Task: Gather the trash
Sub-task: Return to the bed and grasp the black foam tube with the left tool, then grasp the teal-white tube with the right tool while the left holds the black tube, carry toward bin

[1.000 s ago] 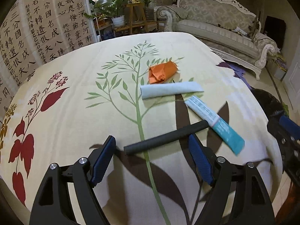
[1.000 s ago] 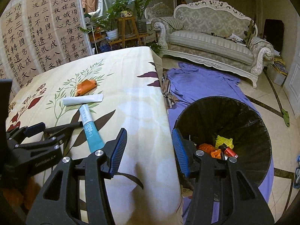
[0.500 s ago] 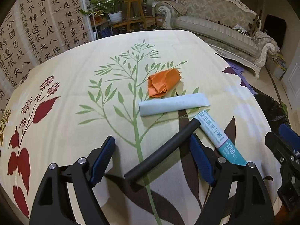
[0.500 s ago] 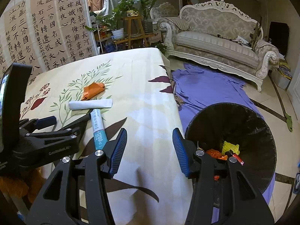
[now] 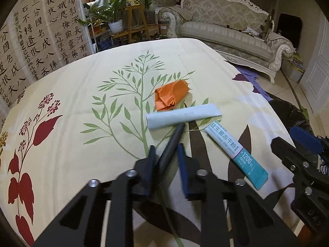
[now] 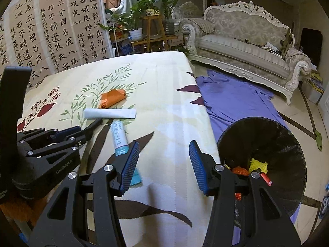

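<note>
The left gripper (image 5: 165, 154) has clamped its blue pads onto the near end of a black rod (image 5: 171, 143), whose far tip lies against a pale folded paper strip (image 5: 183, 116) on the table. The right gripper (image 6: 162, 162) hangs with its jaws parted and nothing between them, over the table's near right edge. Behind the strip sits a crumpled orange wrapper (image 5: 170, 96); just right of the rod lies a white-and-teal sachet (image 5: 236, 151) printed with Chinese characters and "1200". The right gripper's arm reads "GenRobot.AI" faintly in its own view. Calligraphy panels (image 6: 57, 28) line the back wall. The floral tablecloth (image 5: 72, 94) is bare to the left, and the table's right edge drops straight to a black trash bin (image 6: 273, 144) already holding scraps, on a purple cloth (image 6: 232, 100).
</note>
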A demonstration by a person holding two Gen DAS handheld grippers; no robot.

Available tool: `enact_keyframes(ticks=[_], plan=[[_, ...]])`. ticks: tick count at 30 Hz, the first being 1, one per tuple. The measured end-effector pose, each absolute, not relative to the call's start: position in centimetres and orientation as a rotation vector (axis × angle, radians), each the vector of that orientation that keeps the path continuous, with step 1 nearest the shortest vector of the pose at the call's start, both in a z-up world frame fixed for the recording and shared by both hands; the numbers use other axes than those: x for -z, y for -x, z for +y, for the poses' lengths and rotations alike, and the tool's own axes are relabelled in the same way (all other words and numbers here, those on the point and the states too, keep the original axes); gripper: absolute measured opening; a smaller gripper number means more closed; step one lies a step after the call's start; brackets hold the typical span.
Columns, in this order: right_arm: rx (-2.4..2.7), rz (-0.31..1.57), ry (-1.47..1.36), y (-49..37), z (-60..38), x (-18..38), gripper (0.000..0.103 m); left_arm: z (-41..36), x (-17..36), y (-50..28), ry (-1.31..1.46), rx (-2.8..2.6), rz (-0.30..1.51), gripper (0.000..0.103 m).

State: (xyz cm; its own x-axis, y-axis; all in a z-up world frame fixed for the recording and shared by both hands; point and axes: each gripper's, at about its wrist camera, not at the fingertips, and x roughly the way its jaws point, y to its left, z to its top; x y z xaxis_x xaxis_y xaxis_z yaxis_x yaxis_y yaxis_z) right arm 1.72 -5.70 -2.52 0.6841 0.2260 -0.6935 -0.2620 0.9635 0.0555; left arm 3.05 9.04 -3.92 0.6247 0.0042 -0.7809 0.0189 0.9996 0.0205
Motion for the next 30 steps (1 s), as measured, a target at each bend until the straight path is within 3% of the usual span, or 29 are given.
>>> enact_keyframes(ticks=[2,17,23,25,30], plan=[[-0.283,0.770,0.057,-1.7,-5.2,2.4,0.049,9.3,3.9,-3.0,-0.018,0.017,0.899,0.012],[-0.357,0.831,0.164,-2.7,0.0,3.5,0.047,13.3,2.6,-0.9,0.022,-0.049,0.848,0.012],[-0.354,0.862,0.196,-2.7,0.7,4.3,0.030,14.9,2.7,-0.7,0.033,-0.080,0.842,0.012],[-0.353,0.862,0.201,-2.6,0.7,4.3,0.018,15.1,2.8,-0.8,0.042,-0.080,0.844,0.012],[-0.358,0.862,0.181,-2.4,0.4,4.2,0.016,15.1,2.8,-0.6,0.056,-0.074,0.840,0.012]])
